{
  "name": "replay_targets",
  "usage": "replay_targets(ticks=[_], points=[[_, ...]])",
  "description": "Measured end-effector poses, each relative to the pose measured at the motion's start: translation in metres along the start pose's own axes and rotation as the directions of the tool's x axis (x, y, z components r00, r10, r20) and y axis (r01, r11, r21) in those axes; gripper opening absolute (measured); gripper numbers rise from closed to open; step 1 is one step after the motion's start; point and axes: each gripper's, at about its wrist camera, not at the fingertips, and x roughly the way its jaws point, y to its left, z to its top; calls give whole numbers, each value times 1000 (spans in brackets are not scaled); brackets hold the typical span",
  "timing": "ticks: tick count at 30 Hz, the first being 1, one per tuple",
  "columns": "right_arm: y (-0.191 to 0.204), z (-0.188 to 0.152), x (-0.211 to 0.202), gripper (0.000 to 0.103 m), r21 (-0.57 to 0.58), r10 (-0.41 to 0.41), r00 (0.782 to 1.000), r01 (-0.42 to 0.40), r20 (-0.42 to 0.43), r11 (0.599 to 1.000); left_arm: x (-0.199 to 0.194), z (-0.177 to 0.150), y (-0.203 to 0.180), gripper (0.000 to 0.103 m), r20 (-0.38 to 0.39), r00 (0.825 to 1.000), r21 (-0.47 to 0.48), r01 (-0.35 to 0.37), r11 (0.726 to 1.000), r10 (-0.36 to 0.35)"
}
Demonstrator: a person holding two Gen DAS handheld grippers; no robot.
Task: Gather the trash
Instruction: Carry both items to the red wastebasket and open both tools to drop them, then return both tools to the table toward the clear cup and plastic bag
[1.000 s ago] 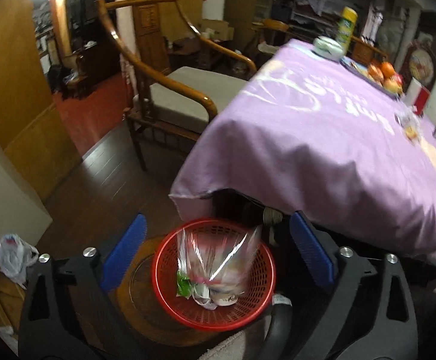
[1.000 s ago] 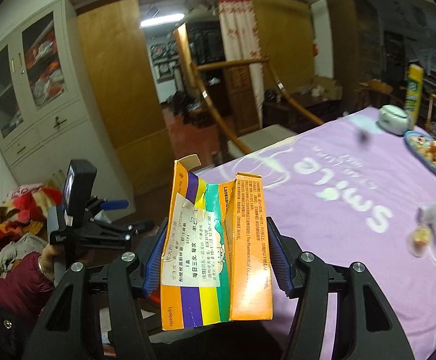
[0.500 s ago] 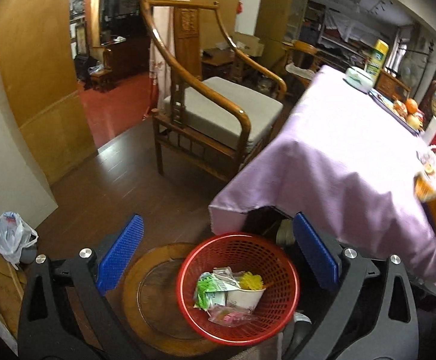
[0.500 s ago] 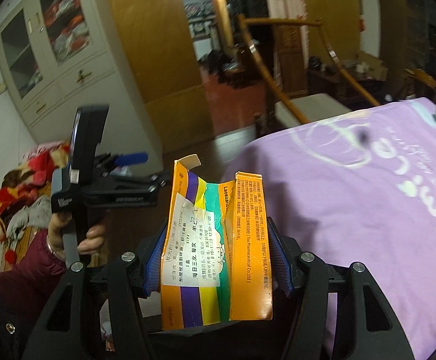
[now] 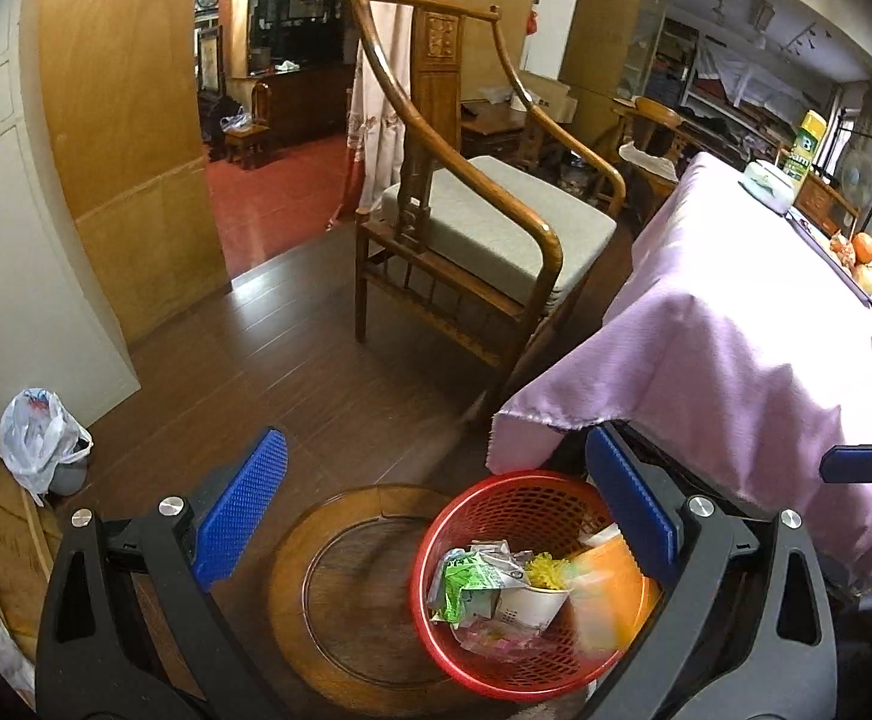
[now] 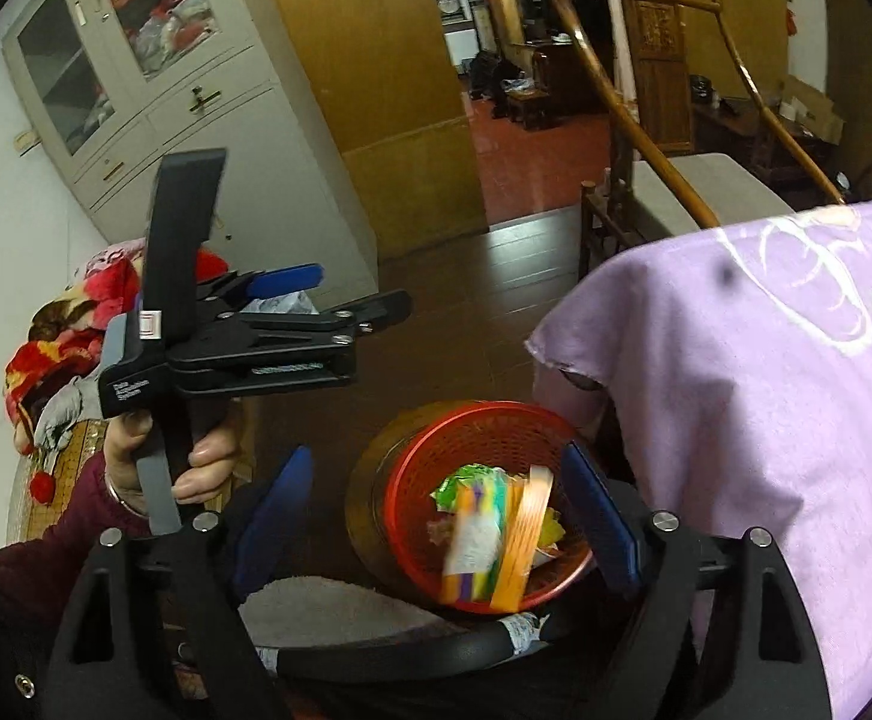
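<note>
A red mesh basket (image 5: 496,495) (image 6: 484,426) stands on a round wooden stool by the table corner and holds several wrappers and a paper cup (image 5: 532,603). An orange, purple and green carton (image 6: 490,531) is blurred, falling into the basket; it shows as an orange blur in the left wrist view (image 5: 607,591). My right gripper (image 6: 436,516) is open above the basket, with the carton free between its fingers. My left gripper (image 5: 436,510) is open and empty, above the stool, and it also shows in the right wrist view (image 6: 316,294).
A table under a purple cloth (image 5: 754,360) stands right of the basket, with fruit and a tin at its far end. A wooden armchair (image 5: 478,234) stands behind. A white plastic bag (image 5: 34,435) lies on the floor at left. A white cabinet (image 6: 154,120) lines the wall.
My right gripper has swung from over the table to above the basket and opened, letting go of the carton, which drops into it. My left gripper has drawn back from the basket, still open.
</note>
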Motion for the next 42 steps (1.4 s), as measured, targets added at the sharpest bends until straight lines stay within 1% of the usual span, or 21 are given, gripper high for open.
replay_targets(ticks=[5, 11, 16, 22, 26, 28, 32, 35, 38, 42], points=[[-19, -6, -11, 83, 52, -28, 999, 27, 22, 998, 3, 0, -6, 96, -12, 1000, 6, 7, 1000, -7], [-38, -15, -37, 83, 90, -77, 994, 69, 83, 994, -5, 1, -27, 96, 4, 1000, 44, 27, 999, -28], [-52, -25, -65, 84, 129, -116, 983, 98, 143, 987, -11, 2, -46, 96, 10, 999, 74, 47, 996, -48], [-70, -44, -101, 85, 182, -162, 964, 124, 212, 976, -22, 5, -72, 96, 26, 998, 120, 58, 991, -61], [-83, -63, -129, 89, 220, -200, 944, 143, 263, 965, -30, 7, -93, 96, 35, 996, 151, 71, 986, -77], [-90, -75, -142, 89, 237, -221, 934, 155, 282, 959, -35, 7, -109, 96, 40, 995, 177, 84, 981, -92], [-109, -104, -174, 92, 285, -281, 905, 192, 318, 939, -39, 5, -144, 96, 34, 993, 244, 103, 964, -115], [-129, -131, -197, 93, 340, -333, 882, 217, 333, 915, -38, 3, -175, 96, 10, 989, 288, 137, 948, -146], [-152, -155, -217, 93, 401, -390, 860, 246, 330, 882, -34, 1, -211, 96, -21, 983, 334, 180, 925, -184], [-188, -188, -238, 94, 484, -474, 830, 298, 293, 822, -23, 1, -264, 96, -57, 973, 399, 228, 888, -224]])
